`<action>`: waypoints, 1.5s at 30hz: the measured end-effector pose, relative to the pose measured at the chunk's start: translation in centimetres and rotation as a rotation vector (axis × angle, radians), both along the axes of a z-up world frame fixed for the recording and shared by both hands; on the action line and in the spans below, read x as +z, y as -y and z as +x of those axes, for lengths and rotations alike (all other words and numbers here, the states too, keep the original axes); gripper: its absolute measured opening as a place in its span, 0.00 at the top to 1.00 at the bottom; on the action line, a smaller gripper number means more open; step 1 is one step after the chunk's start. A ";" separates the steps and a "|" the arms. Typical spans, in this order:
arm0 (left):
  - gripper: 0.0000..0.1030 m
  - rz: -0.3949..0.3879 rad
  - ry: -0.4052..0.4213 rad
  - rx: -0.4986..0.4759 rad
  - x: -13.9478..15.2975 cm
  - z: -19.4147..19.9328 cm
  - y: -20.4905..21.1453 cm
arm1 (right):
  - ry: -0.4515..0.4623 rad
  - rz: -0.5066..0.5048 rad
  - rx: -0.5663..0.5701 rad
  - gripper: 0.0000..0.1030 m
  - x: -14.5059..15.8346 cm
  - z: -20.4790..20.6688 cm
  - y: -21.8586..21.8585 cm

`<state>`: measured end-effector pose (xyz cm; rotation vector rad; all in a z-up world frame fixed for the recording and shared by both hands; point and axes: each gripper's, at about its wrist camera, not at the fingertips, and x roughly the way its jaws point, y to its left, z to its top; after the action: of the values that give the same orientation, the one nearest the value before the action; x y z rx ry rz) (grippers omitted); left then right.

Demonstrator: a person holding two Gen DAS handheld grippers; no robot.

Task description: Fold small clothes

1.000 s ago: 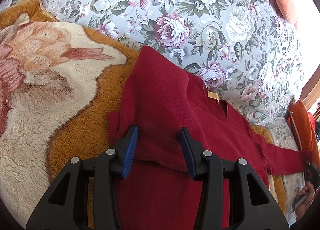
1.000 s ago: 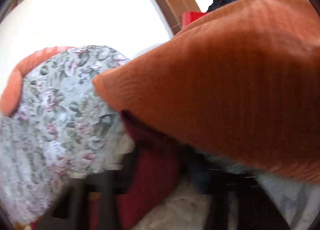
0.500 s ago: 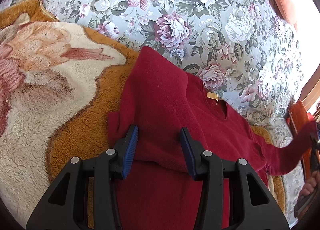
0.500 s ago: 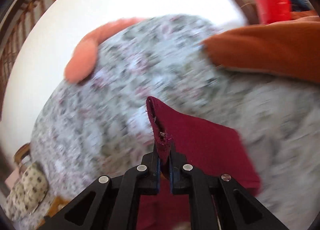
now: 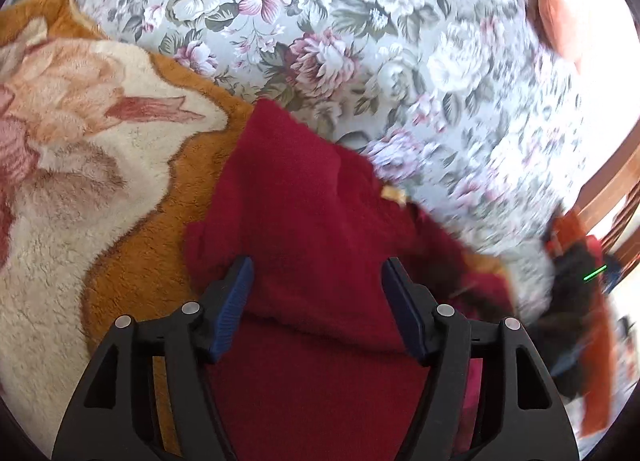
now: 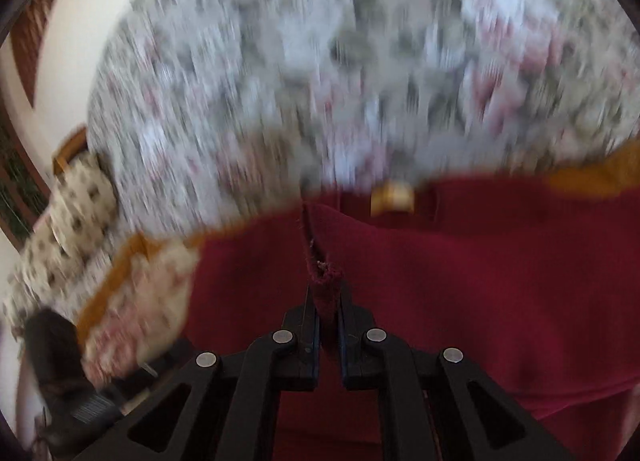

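The red sweater [image 5: 320,245] was laid on the orange-and-cream blanket [image 5: 132,245], just in front of the floral cushion [image 5: 360,41], w/ its tan neck label [image 6: 392,197] at the cushion side. One sleeve was already folded over the body.

The left gripper [image 5: 318,309] was seen w/ jaws wide; they had just been opening, and the folded cloth lay between the blue pads [image 5: 236,301] but was not pressed by them. So this side was judged as released.

The right gripper [image 6: 329,325] was closed narrow on the cuff of the other sleeve [image 6: 324,277], which was pinched upright between the jaws, above the body and near the label. The right wrist view was much blurred.

Step in hand, as judged: the 2nd sleeve is brought across the body. To do it well, the cuff should be carried low and flat towards the label line, laid w/o twist, and released only when the cloth rests. The left gripper is better kept clear of the first fold, so it is not dragged open.
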<state>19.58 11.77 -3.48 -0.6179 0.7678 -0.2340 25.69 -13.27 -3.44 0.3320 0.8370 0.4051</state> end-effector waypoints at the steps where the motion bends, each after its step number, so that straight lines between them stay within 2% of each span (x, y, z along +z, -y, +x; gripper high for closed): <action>1: 0.35 -0.026 0.010 -0.003 0.6 0.0 0.1 | -0.048 -0.027 0.015 0.92 -1.4 0.2 -0.7; 3: 0.32 -0.070 0.037 -0.039 2.0 0.6 0.9 | -0.060 -0.016 0.024 0.84 -2.2 0.2 -0.7; 5: 0.31 -0.067 0.059 -0.105 3.2 1.9 2.6 | -0.065 0.041 0.048 0.57 -1.9 0.3 -0.4; 6: 0.29 -0.072 0.060 -0.156 3.6 3.1 3.9 | -0.066 0.073 0.058 0.55 -1.8 0.1 -0.2; 8: 0.29 -0.095 0.006 -0.210 3.0 5.2 5.6 | -0.077 0.085 0.071 0.54 -1.5 0.0 -0.2; 12: 0.29 -0.156 -0.157 -0.279 0.1 8.3 7.9 | -0.075 0.036 0.104 0.54 0.0 -1.2 1.1; 15: 0.29 -0.227 -0.213 -0.324 -1.3 9.2 9.1 | -0.029 -0.014 -0.008 0.54 1.5 -2.6 4.6; 20: 0.29 -0.278 -0.217 -0.288 -1.5 9.4 9.3 | 0.027 0.072 -0.174 0.54 3.1 -3.7 11.2; 21: 0.32 -0.262 -0.230 -0.276 -1.6 9.4 9.4 | 0.038 0.088 -0.209 0.53 3.4 -4.0 12.5; 23: 0.49 -0.199 -0.252 -0.256 -1.7 9.6 9.7 | 0.067 0.126 -0.286 0.53 4.0 -4.6 15.5; 24: 0.53 -0.169 -0.258 -0.251 -1.7 9.6 9.9 | 0.084 0.153 -0.336 0.53 4.3 -5.1 17.4; 25: 0.62 -0.132 -0.264 -0.246 -1.6 9.6 10.2 | 0.090 0.169 -0.373 0.53 4.4 -5.4 18.5; 26: 0.79 -0.098 -0.271 -0.243 -1.7 9.5 10.3 | 0.090 0.191 -0.417 0.52 4.5 -5.9 19.9; 27: 0.90 -0.073 -0.279 -0.240 -1.8 9.5 10.5 | 0.082 0.219 -0.461 0.52 4.3 -6.3 21.3; 28: 0.94 -0.043 -0.293 -0.245 -1.9 9.4 10.8 | 0.071 0.239 -0.484 0.52 4.1 -6.6 22.2; 30: 0.94 0.016 -0.263 -0.252 -1.0 8.8 11.3 | 0.039 0.273 -0.541 0.52 3.5 -7.0 23.9; 31: 0.94 0.049 -0.217 -0.254 0.2 8.2 11.4 | 0.021 0.295 -0.573 0.52 3.1 -7.2 24.7; 33: 0.94 0.065 -0.115 -0.254 3.3 7.3 10.8 | -0.001 0.325 -0.604 0.52 2.5 -7.3 25.8; 37: 0.95 0.070 -0.030 -0.188 7.2 7.2 7.6 | -0.042 0.390 -0.618 0.52 1.6 -7.3 26.8; 40: 0.95 0.114 -0.034 -0.113 7.5 7.5 4.1 | -0.051 0.374 -0.627 0.52 1.7 -7.4 26.8; 43: 0.95 0.107 -0.131 -0.098 4.5 8.4 1.1 | -0.061 0.369 -0.623 0.52 1.5 -7.3 26.6; 45: 0.95 0.148 -0.166 -0.113 2.9 8.4 1.0 | -0.060 0.350 -0.617 0.52 1.5 -7.3 26.3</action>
<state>27.95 10.79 -0.53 -0.4579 0.9727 -0.2292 18.42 -39.61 -1.95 0.9020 0.6772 -0.0417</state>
